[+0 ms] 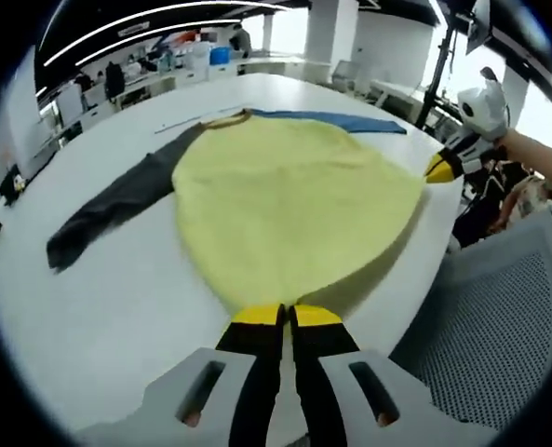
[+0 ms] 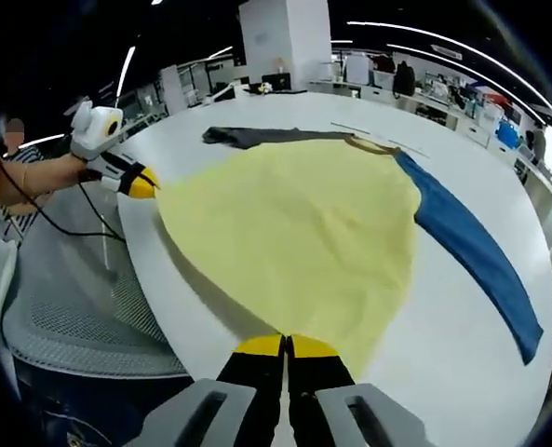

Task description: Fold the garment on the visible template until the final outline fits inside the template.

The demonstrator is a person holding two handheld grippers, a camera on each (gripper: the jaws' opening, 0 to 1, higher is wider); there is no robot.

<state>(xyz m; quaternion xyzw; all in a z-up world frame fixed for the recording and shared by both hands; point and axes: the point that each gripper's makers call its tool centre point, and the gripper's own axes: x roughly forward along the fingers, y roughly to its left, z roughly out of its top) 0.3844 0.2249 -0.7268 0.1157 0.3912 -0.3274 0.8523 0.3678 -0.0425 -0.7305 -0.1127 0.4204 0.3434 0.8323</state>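
Note:
A garment lies spread flat on the white table (image 1: 89,307): yellow body (image 1: 294,196), dark grey sleeve (image 1: 117,200) and blue sleeve (image 1: 350,121). My left gripper (image 1: 287,317) is shut on the near hem of the yellow body. In the left gripper view my right gripper (image 1: 440,168) pinches the hem at the table's right edge. In the right gripper view the yellow body (image 2: 303,223) spreads ahead, the blue sleeve (image 2: 471,247) runs right and the grey sleeve (image 2: 257,137) lies far back. There my right gripper (image 2: 287,346) is shut on the hem, and my left gripper (image 2: 138,184) holds the far left corner.
A grey mesh chair (image 1: 499,317) stands close against the table edge, between the two grippers (image 2: 71,307). A thin line (image 2: 378,135) lies on the table past the collar. Desks and people fill the room behind.

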